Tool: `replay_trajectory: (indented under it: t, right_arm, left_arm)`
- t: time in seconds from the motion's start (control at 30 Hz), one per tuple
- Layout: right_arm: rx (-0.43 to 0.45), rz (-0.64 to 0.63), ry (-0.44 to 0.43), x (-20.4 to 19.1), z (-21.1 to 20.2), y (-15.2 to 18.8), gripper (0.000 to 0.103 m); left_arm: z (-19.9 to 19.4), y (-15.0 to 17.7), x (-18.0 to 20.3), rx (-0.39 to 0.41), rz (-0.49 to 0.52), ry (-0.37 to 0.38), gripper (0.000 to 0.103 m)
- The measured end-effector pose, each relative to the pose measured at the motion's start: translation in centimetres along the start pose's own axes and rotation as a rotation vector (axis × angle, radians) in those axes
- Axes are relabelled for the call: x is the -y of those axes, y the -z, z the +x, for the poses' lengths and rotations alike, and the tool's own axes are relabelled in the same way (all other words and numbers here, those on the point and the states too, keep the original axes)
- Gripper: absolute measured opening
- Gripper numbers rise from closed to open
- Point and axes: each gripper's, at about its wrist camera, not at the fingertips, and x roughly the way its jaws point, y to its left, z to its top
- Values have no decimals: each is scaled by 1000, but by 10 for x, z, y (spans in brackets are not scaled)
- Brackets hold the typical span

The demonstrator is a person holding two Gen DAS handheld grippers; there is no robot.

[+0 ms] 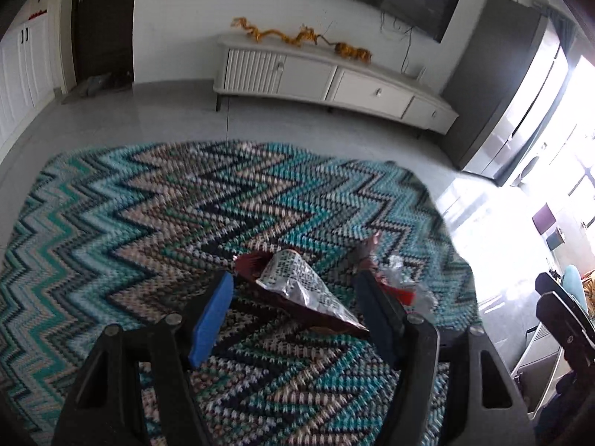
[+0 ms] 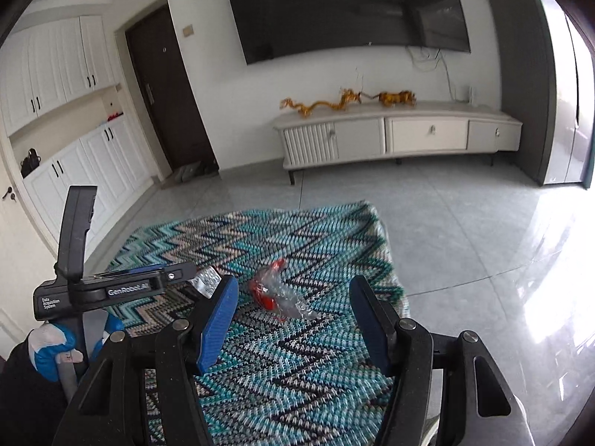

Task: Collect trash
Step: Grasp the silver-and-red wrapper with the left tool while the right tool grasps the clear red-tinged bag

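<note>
A dark red and silver snack wrapper [image 1: 305, 290] lies on the zigzag cloth [image 1: 148, 204], between the open fingers of my left gripper [image 1: 293, 297]. A clear and red crumpled plastic wrapper [image 1: 405, 282] lies just right of it, beyond the right finger. In the right wrist view that crumpled wrapper [image 2: 279, 293] lies on the cloth [image 2: 297, 371] just ahead of my open, empty right gripper [image 2: 293, 304]. The left gripper body [image 2: 111, 290] shows at the left, with the silver wrapper end [image 2: 206, 278] beside it.
The cloth covers a raised surface whose right edge [image 2: 394, 278] drops to a glossy tiled floor [image 2: 465, 223]. A white TV cabinet [image 2: 398, 137] with gold ornaments stands at the far wall under a TV [image 2: 346, 7]. White cupboards [image 2: 67, 111] line the left.
</note>
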Motion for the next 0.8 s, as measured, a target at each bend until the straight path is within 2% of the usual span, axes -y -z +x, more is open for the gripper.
replay_trajectory:
  t: [0.17, 0.33, 0.5, 0.6, 0.67, 0.73, 0.8]
  right_arm:
    - [-71, -24, -24, -2, 47, 6, 60]
    - [-129, -35, -45, -5, 87, 13, 60]
    - [-168, -45, -67, -8, 118, 14, 57]
    - [-194, -35, -74, -7, 130, 17, 43]
    - [-209, -28, -90, -9, 132, 23, 22]
    - [-212, -27, -106, -9, 130, 25, 11]
    - [-203, -24, -115, -10, 123, 26, 9]
  left_arm:
    - [36, 7, -2, -26, 12, -28, 67]
    - [49, 15, -7, -14, 17, -12, 65]
    - [50, 22, -4, 28, 37, -3, 54]
    - [49, 24, 0, 38, 47, -6, 48]
    - [47, 25, 1, 42, 50, 3, 42]
    - [46, 26, 1, 44, 49, 12, 37]
    - [41, 28, 3, 54, 55, 11, 32]
